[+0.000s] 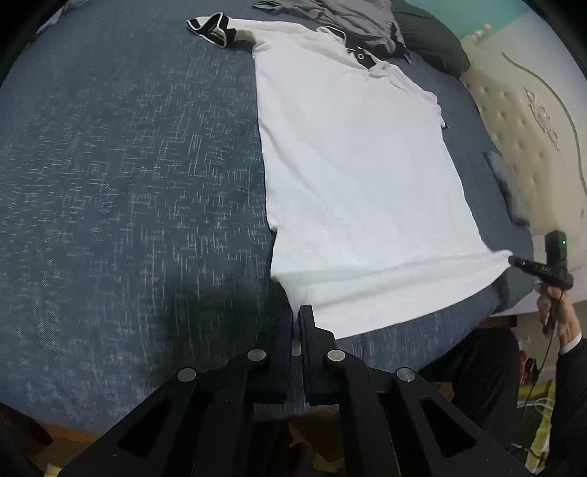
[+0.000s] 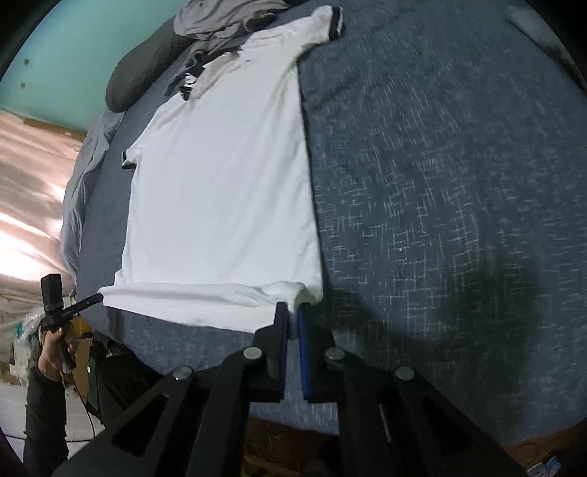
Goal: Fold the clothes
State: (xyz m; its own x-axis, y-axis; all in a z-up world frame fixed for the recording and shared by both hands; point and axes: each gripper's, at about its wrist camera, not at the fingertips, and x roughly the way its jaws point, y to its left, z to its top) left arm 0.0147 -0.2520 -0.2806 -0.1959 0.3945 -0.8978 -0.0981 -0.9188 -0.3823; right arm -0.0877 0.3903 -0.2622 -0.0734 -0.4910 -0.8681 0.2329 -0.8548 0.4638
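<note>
A white polo shirt with black collar and sleeve trim lies flat on the blue bed cover, collar at the far end. My left gripper is shut on one bottom hem corner. My right gripper is shut on the other bottom hem corner of the shirt. Each gripper also shows in the other's view, the right one and the left one, both pinching the hem. The hem is stretched between them, slightly raised.
A grey garment and a dark pillow lie past the collar. A tufted cream headboard borders one side of the bed. The bed's near edge is just under the grippers. Wide bed cover lies beside the shirt.
</note>
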